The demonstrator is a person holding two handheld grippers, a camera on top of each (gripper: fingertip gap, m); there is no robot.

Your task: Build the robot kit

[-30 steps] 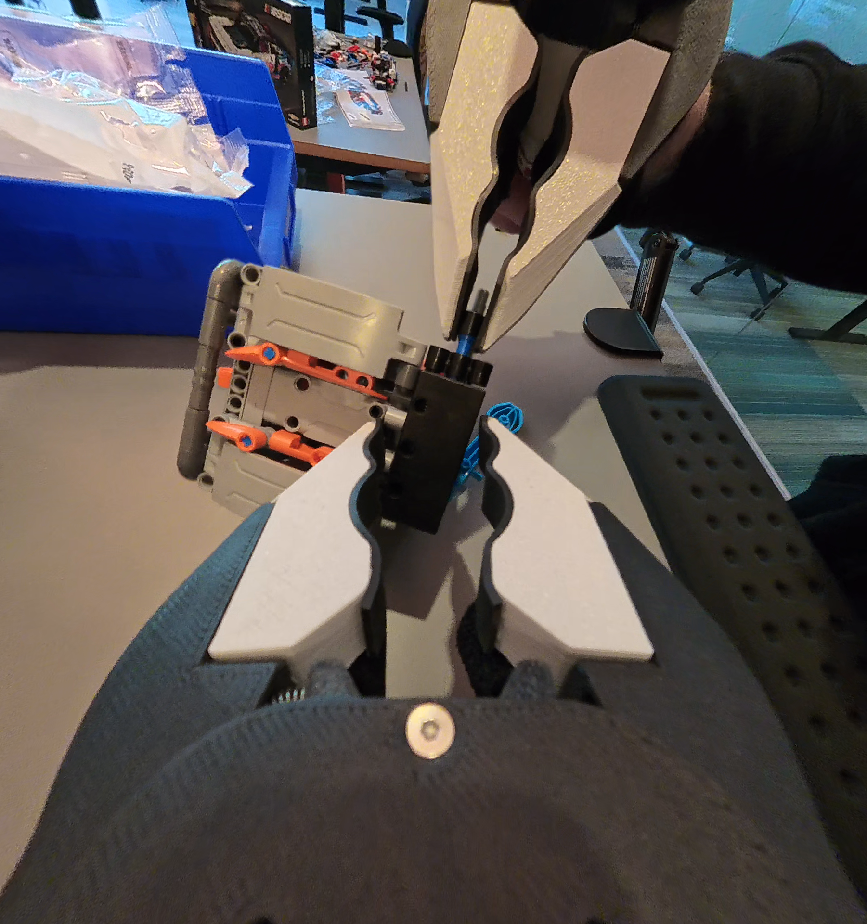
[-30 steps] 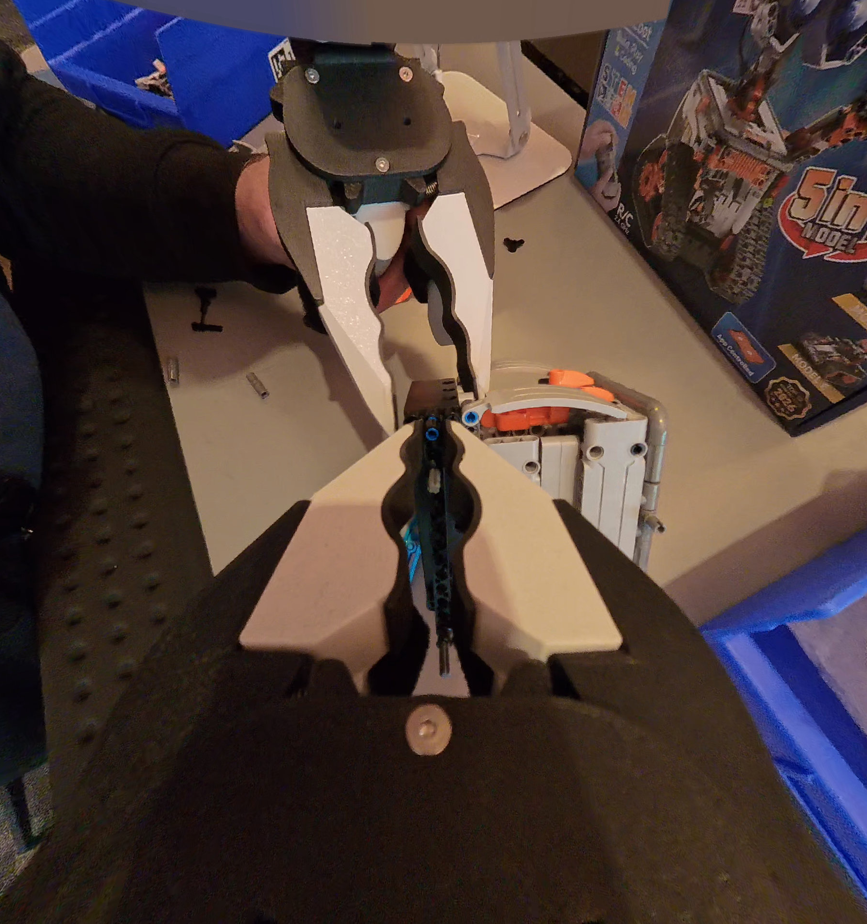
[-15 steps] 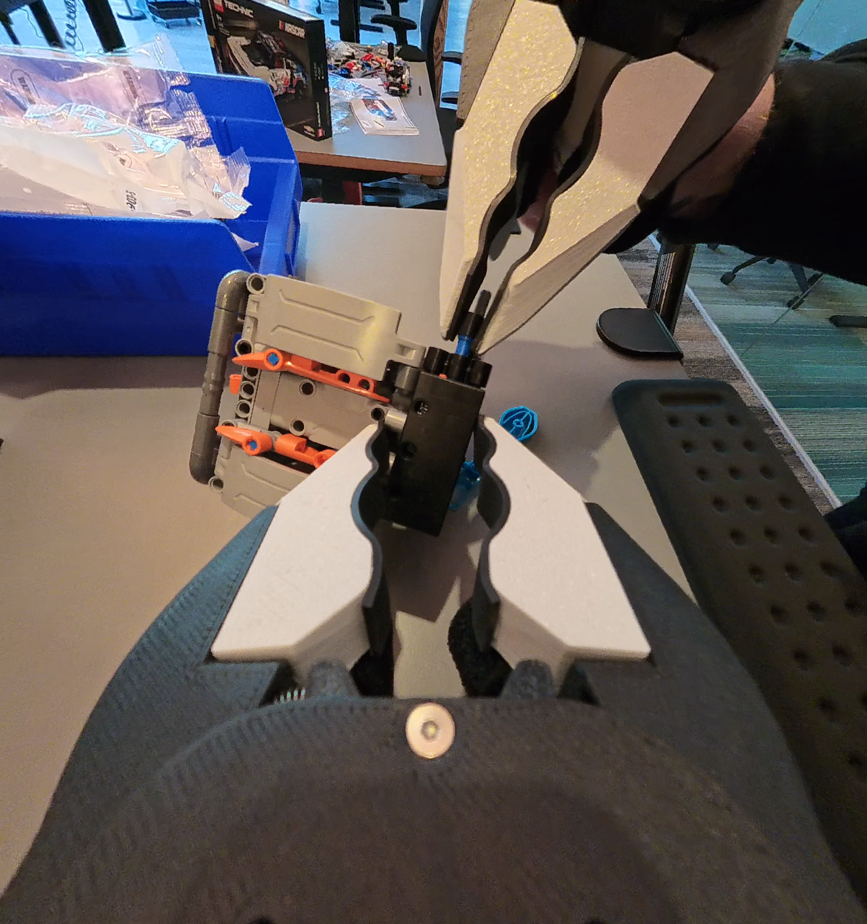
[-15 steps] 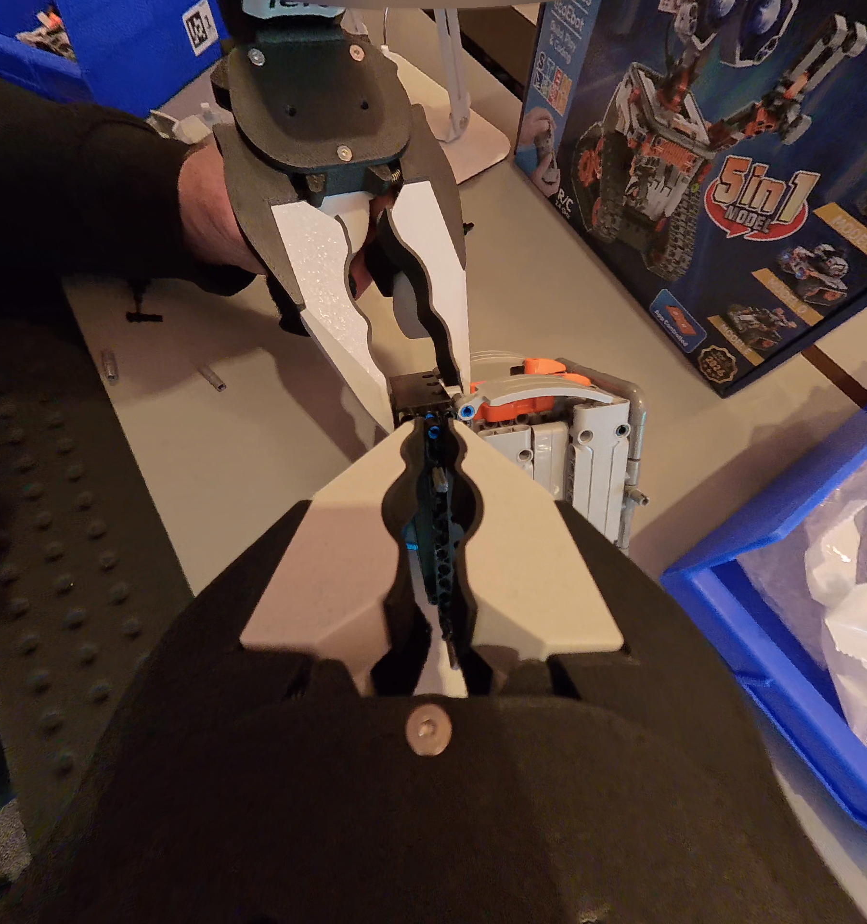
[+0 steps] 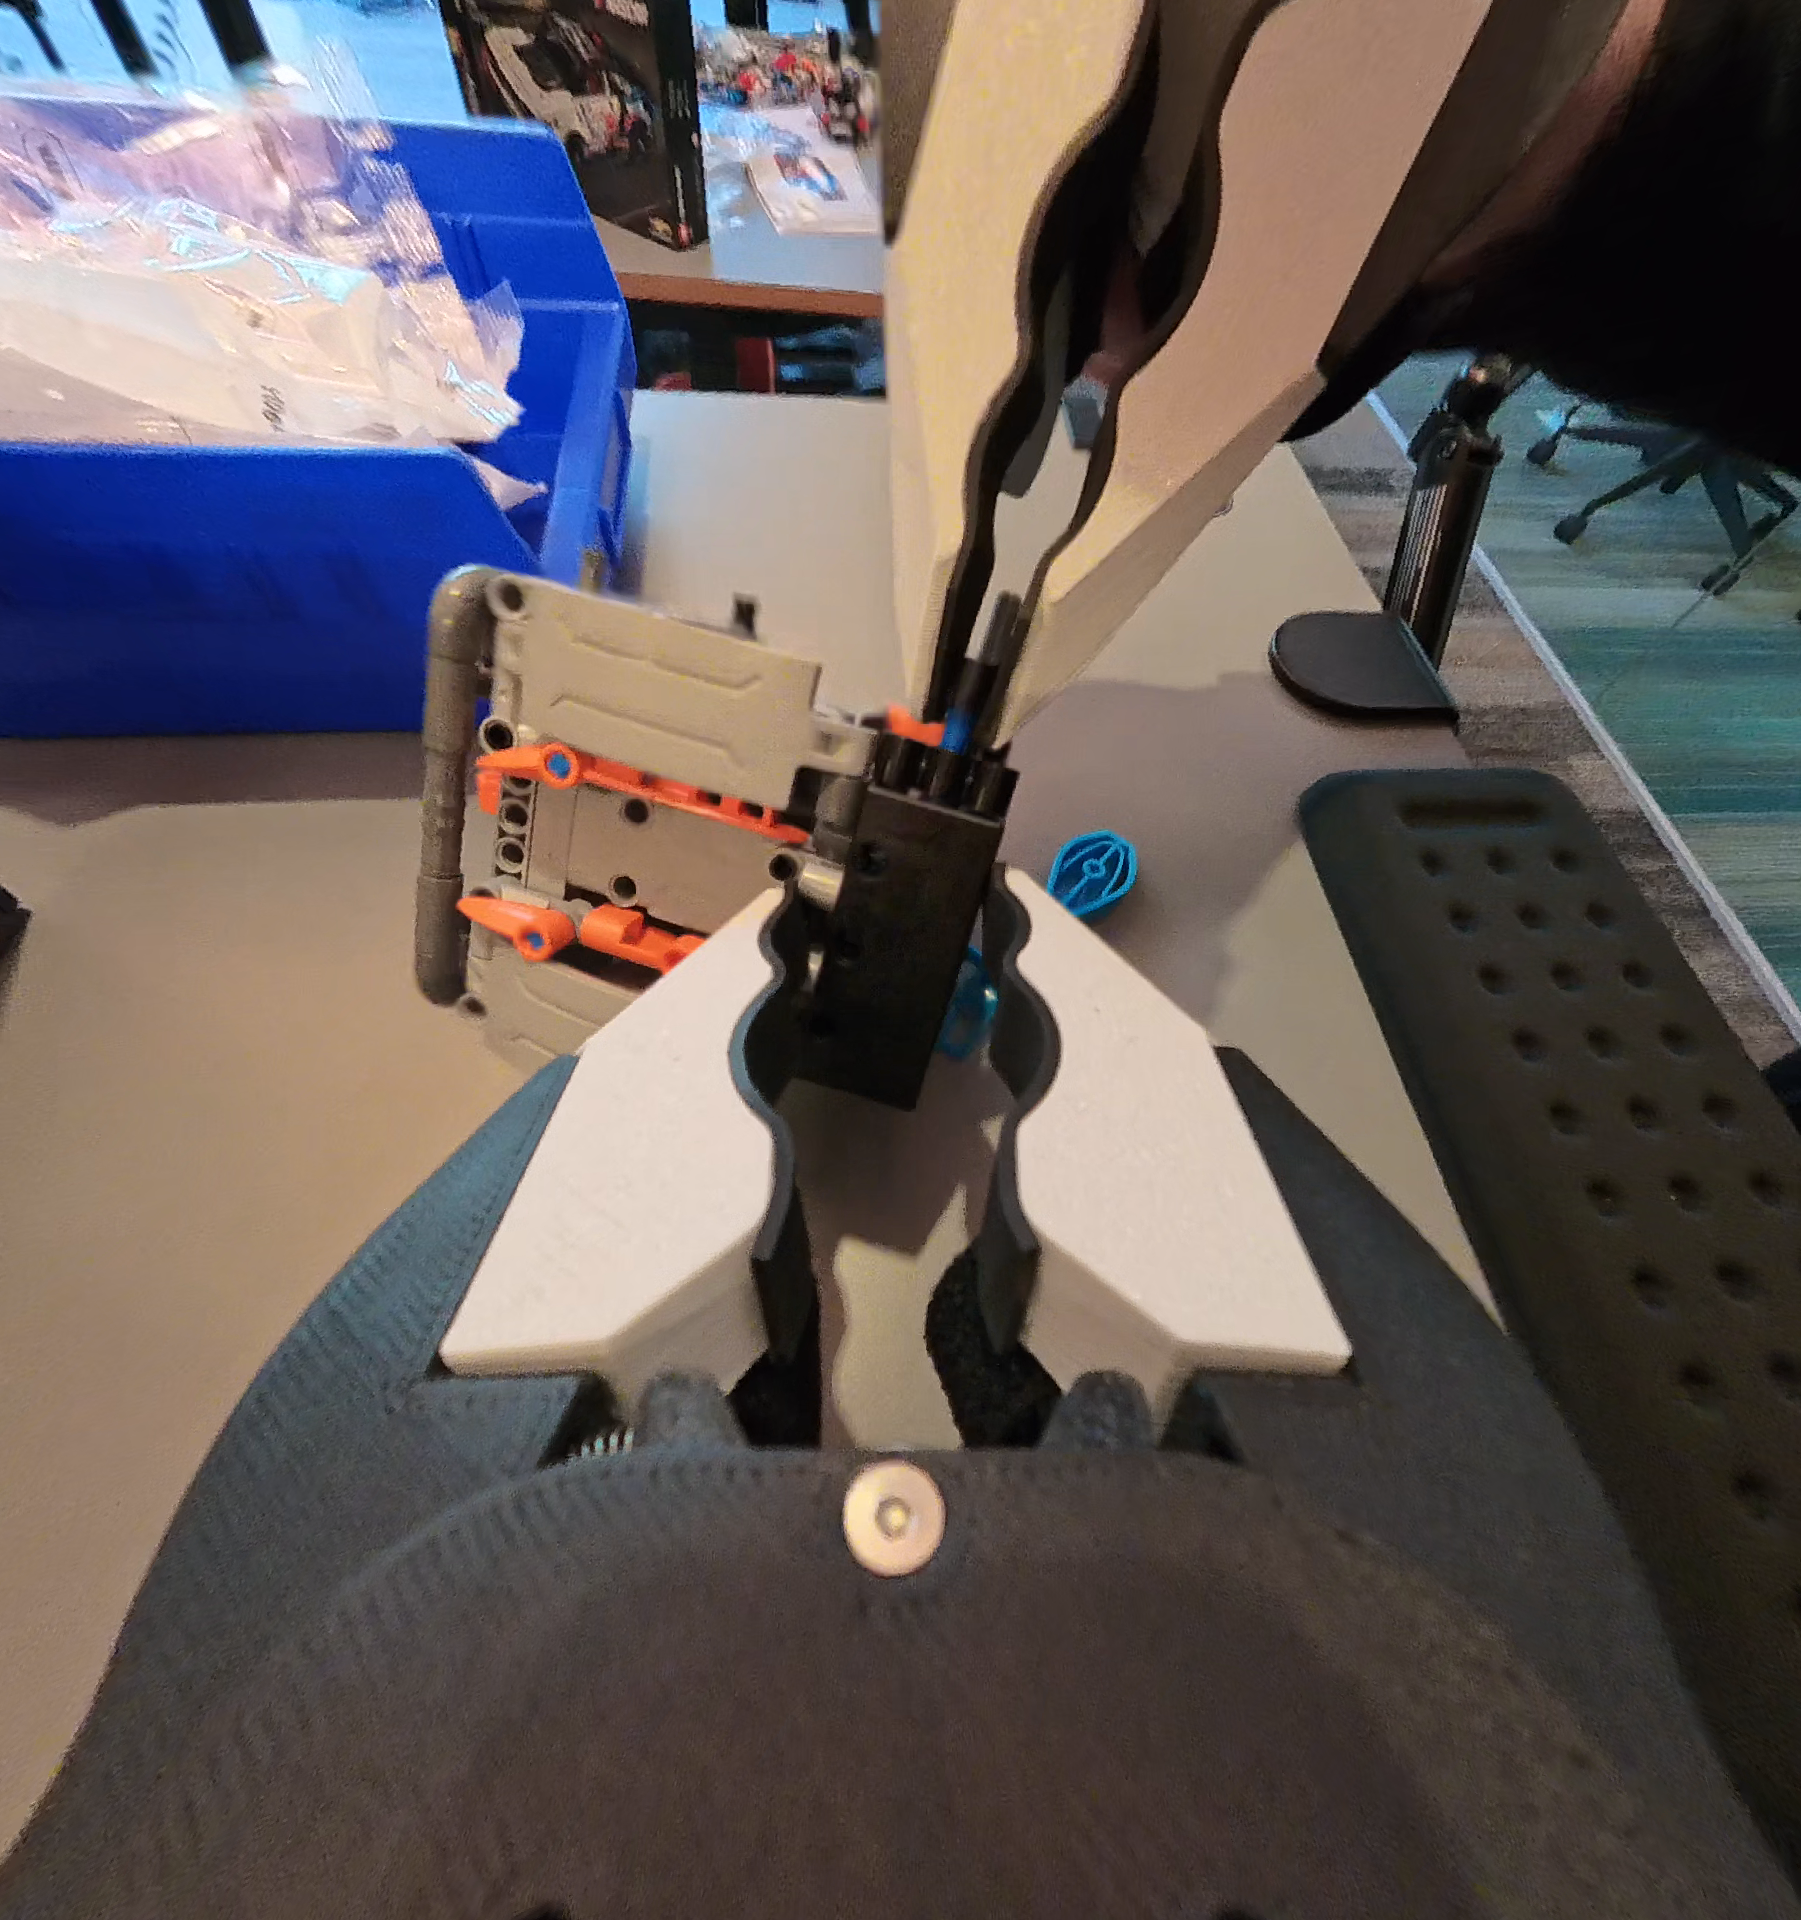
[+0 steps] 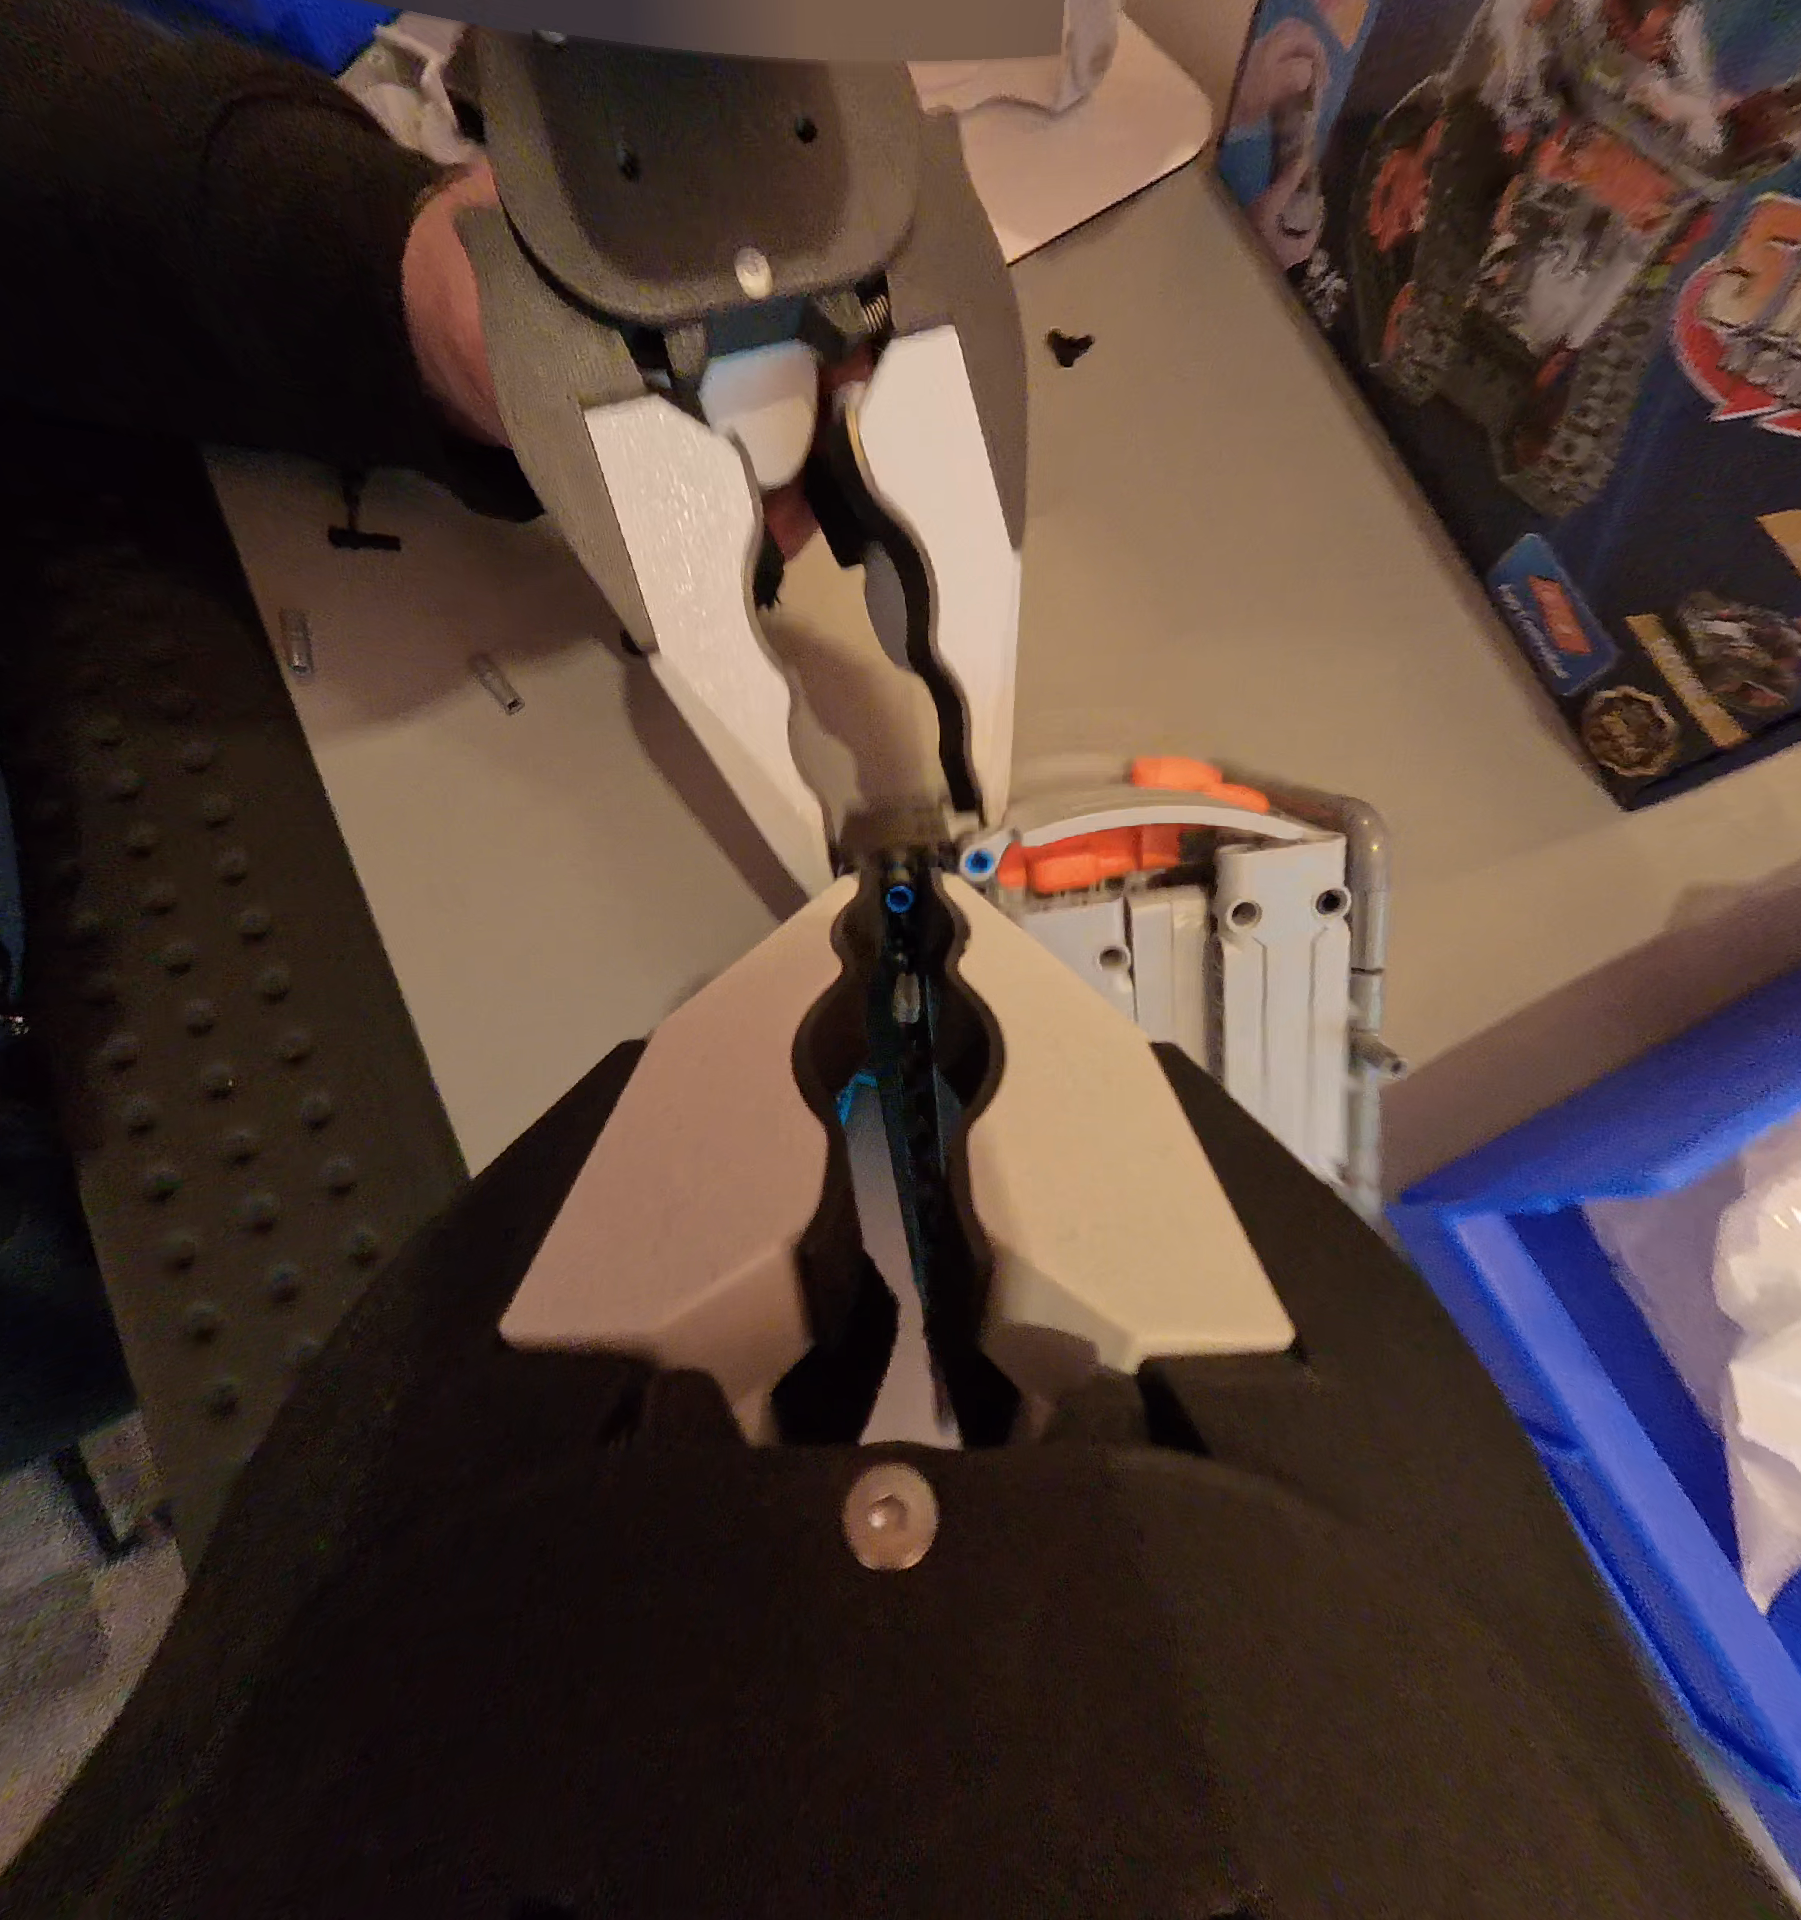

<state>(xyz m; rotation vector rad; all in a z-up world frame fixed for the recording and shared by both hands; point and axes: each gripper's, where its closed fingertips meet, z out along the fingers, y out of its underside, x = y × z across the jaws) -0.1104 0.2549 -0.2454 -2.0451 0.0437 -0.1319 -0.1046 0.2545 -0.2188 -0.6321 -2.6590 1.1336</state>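
Observation:
A grey panel assembly [image 5: 647, 717] with orange parts lies on the grey table [image 5: 200, 1091], with a black block [image 5: 906, 935] at its right end. My left gripper [image 5: 891, 914] is shut on the black block, one finger on each side. My right gripper [image 5: 963, 691] comes down from above, shut on a thin black beam with a blue pin [image 6: 901, 1039]. The beam's end sits at the top of the block. In the right wrist view, my right gripper [image 6: 901, 883] meets the left gripper [image 6: 901, 821] tip to tip over the block beside the assembly [image 6: 1239, 935].
A blue bin [image 5: 252, 582] of plastic bags stands behind the assembly and also shows in the right wrist view [image 6: 1602, 1195]. A toy box [image 6: 1602, 364] stands farther off. A black perforated mat [image 5: 1602, 1143], a small blue part [image 5: 1093, 873], a black stand base [image 5: 1363, 665] and loose pins [image 6: 496, 686] lie around. Less than 4 cm separates the two grippers' tips.
Both grippers keep their grips. The right gripper with the beam has shifted slightly at the block's top and both views have drawn closer. The frames now are a little blurred.

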